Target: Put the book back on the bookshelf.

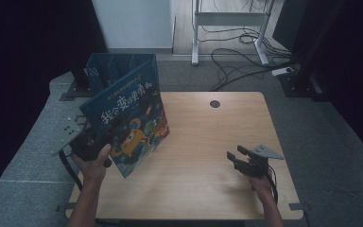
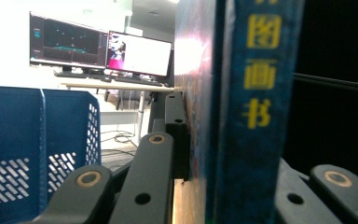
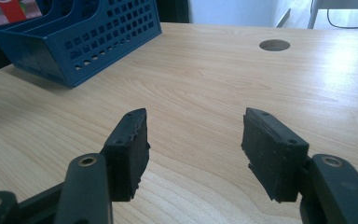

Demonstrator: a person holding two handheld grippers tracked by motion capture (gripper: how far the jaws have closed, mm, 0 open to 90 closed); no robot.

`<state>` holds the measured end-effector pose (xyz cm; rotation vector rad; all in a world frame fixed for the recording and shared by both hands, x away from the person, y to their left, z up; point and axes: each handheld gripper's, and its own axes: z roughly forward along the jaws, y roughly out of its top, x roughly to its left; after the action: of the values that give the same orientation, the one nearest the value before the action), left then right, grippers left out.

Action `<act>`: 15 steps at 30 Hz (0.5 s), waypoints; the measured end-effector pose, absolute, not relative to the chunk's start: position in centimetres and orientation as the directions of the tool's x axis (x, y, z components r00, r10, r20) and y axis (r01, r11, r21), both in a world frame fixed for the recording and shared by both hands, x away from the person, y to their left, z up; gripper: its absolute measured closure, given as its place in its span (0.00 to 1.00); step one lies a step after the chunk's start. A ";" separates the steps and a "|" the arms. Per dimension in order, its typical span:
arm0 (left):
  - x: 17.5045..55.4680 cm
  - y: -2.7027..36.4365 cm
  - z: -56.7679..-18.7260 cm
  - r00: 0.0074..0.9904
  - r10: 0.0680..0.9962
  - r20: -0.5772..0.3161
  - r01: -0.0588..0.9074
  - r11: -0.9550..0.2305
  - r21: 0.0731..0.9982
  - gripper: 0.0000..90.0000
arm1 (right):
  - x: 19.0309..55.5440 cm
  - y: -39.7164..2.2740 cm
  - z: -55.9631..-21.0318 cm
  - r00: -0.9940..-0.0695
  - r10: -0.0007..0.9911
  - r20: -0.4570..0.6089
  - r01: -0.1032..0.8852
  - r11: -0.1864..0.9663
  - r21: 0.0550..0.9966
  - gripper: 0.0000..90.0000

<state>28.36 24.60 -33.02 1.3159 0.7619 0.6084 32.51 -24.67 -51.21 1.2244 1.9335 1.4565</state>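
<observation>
A blue picture book [image 1: 131, 120] with cartoon figures and Chinese lettering is held up off the table, tilted, at the left. My left gripper [image 1: 105, 134] is shut on its lower edge; in the left gripper view the book's spine [image 2: 249, 112] stands upright between the jaws. Behind the book stands a blue perforated file rack [image 1: 109, 66]; the rack's wall [image 2: 23, 149] appears at the left of the left gripper view. My right gripper [image 1: 234, 157] rests low over the table's right side, open, nothing between its pads [image 3: 130, 147].
The wooden table [image 1: 203, 142] has a round cable hole [image 1: 214, 103] near its far edge. Cables and a white desk frame [image 1: 229, 28] lie on the floor beyond. The blue rack [image 3: 79, 42] sits at the far left in the right gripper view.
</observation>
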 end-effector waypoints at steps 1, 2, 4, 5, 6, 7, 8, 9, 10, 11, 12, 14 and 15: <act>28.4 24.7 -33.0 0.621 0.770 -0.149 0.029 0.167 0.986 0.91 | 32.5 -24.7 -51.3 -0.519 0.838 0.167 0.392 0.060 0.918 0.44; 28.4 24.8 -33.0 0.619 0.771 -0.152 0.030 0.169 0.985 0.91 | 32.6 -24.7 -51.3 -0.517 0.840 0.168 0.392 0.057 0.918 0.44; 28.5 25.0 -33.0 0.616 0.772 -0.155 0.031 0.173 0.984 0.91 | 32.6 -24.7 -51.4 -0.515 0.841 0.169 0.400 0.061 0.914 0.44; 28.5 25.1 -33.0 0.613 0.774 -0.156 0.031 0.174 0.984 0.91 | 32.6 -24.7 -51.4 -0.515 0.840 0.169 0.402 0.063 0.913 0.44; 28.6 25.2 -33.0 0.610 0.777 -0.156 0.031 0.173 0.984 0.91 | 32.6 -24.7 -51.5 -0.515 0.840 0.169 0.403 0.063 0.913 0.44; 28.6 25.3 -33.0 0.609 0.778 -0.156 0.030 0.173 0.984 0.91 | 32.6 -24.7 -51.5 -0.516 0.840 0.169 0.403 0.064 0.913 0.44; 28.7 25.4 -33.0 0.605 0.781 -0.154 0.030 0.171 0.985 0.91 | 32.6 -24.7 -51.5 -0.517 0.840 0.167 0.404 0.067 0.912 0.44; 28.7 25.4 -33.0 0.602 0.784 -0.154 0.029 0.171 0.985 0.91 | 32.6 -24.6 -51.5 -0.515 0.841 0.169 0.404 0.064 0.913 0.44; 28.8 25.5 -33.0 0.599 0.786 -0.152 0.028 0.169 0.985 0.91 | 32.6 -24.6 -51.5 -0.514 0.841 0.169 0.405 0.064 0.912 0.44; 28.8 25.5 -33.0 0.595 0.790 -0.151 0.027 0.168 0.985 0.91 | 32.7 -24.6 -51.5 -0.514 0.841 0.168 0.405 0.065 0.912 0.44; 28.9 25.6 -33.0 0.590 0.793 -0.152 0.026 0.169 0.985 0.91 | 32.7 -24.7 -51.6 -0.514 0.841 0.168 0.406 0.066 0.911 0.44; 29.0 25.7 -32.9 0.580 0.801 -0.149 0.019 0.169 0.985 0.91 | 32.7 -24.7 -51.6 -0.515 0.841 0.167 0.409 0.069 0.910 0.44; 29.1 25.8 -32.9 0.574 0.806 -0.147 0.016 0.168 0.986 0.91 | 32.7 -24.7 -51.6 -0.513 0.842 0.168 0.409 0.068 0.910 0.44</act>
<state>29.08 25.80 -32.91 1.2927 0.8036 0.6578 32.70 -24.68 -51.59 1.2417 1.9469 1.4362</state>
